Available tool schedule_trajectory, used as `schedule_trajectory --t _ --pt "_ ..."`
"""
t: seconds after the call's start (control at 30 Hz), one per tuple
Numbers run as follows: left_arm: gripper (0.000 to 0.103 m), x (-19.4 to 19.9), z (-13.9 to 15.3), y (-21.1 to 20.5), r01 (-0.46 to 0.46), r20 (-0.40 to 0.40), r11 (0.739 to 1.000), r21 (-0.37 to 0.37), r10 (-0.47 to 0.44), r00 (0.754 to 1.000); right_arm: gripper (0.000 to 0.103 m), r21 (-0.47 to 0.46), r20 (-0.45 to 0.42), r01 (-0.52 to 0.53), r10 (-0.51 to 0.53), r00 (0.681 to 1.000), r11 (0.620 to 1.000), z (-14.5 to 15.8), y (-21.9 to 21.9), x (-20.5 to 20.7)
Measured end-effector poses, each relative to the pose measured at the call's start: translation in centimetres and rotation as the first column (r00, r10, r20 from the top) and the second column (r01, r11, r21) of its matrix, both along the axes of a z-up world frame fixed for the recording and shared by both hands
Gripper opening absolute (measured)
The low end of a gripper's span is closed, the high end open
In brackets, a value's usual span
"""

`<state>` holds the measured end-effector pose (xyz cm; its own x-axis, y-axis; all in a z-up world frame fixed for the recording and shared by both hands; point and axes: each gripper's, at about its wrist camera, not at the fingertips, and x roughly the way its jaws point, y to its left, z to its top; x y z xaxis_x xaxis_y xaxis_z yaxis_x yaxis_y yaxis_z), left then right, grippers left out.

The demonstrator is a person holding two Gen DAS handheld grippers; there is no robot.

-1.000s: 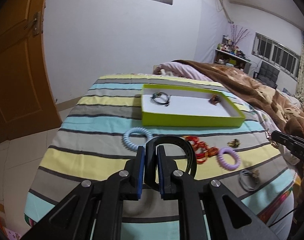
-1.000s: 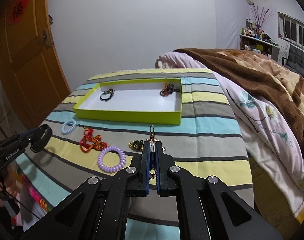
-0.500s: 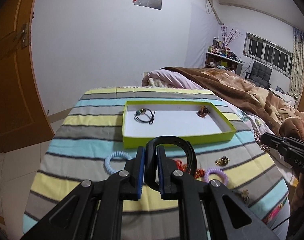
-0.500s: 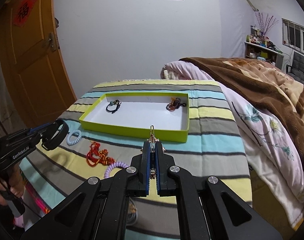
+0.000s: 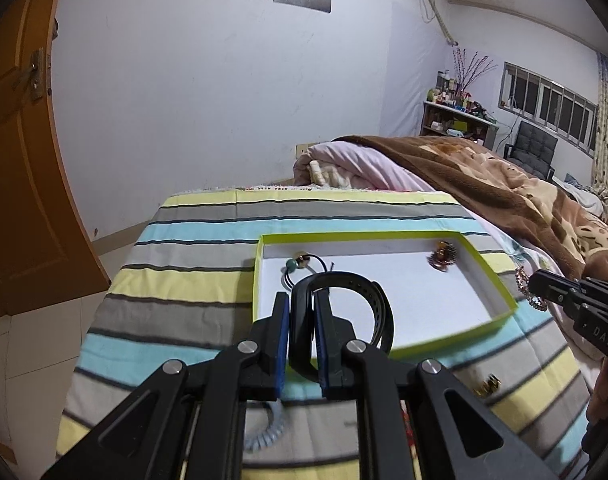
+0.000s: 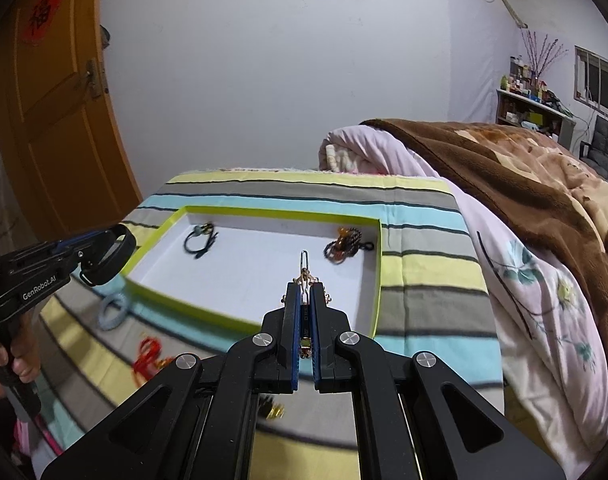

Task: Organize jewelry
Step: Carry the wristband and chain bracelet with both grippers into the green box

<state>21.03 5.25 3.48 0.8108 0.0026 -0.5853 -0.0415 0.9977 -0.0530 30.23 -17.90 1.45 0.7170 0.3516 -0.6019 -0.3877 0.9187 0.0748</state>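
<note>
While both carried above lime tray [image 5: 500, 286] on bed: left hand-held gripper [image 5: 301, 300] clamped on black band [image 5: 378, 308], light, springy, gripped on strap; right hand-held gripper [image 6: 303, 294] clamped on gold hairpin [image 6: 304, 266], thin, slippery, gripped mid-length.

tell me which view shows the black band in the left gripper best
The right wrist view: the black band hangs side-on in the left gripper, its whole loop visible against the green tray. In the left wrist view the band is close but partly hidden behind the fingers.
</note>
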Motion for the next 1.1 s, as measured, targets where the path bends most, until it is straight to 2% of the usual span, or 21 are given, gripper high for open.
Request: schedule_trajectory --t 0.2,0.5,0.87,1.03,1.1 --pt "0.013 3.4 -1.2 0.2 0.007 -0.043 1.000 0.013 -0.007 0.999 0.004 -0.033 -0.013 0.008 -0.008 1.000 0.999 -1.0 0.9 3.5" --pt "0.013 6.5 -3.4 0.7 0.014 -0.111 1.000 0.012 -0.013 0.994 0.004 -0.070 -0.095 0.023 -0.029 0.995 0.997 -4.0 1.8 7.9" --pt "0.013 8.2 -5.2 0.8 0.015 -0.164 1.000 0.013 -0.012 0.986 0.004 -0.090 -0.139 0.045 -0.057 0.989 0.995 -5.8 1.5 9.8" --pt "0.013 8.2 -5.3 0.9 0.025 -0.161 1.000 0.005 -0.024 0.987 0.005 -0.093 -0.150 0.039 -0.053 0.987 0.995 -5.9 1.7 9.9" --pt "0.013 8.1 -5.2 1.0 0.027 -0.160 1.000 0.006 -0.026 0.987 0.011 -0.086 -0.155 0.034 -0.047 0.987 0.996 -5.8 1.7 9.9"
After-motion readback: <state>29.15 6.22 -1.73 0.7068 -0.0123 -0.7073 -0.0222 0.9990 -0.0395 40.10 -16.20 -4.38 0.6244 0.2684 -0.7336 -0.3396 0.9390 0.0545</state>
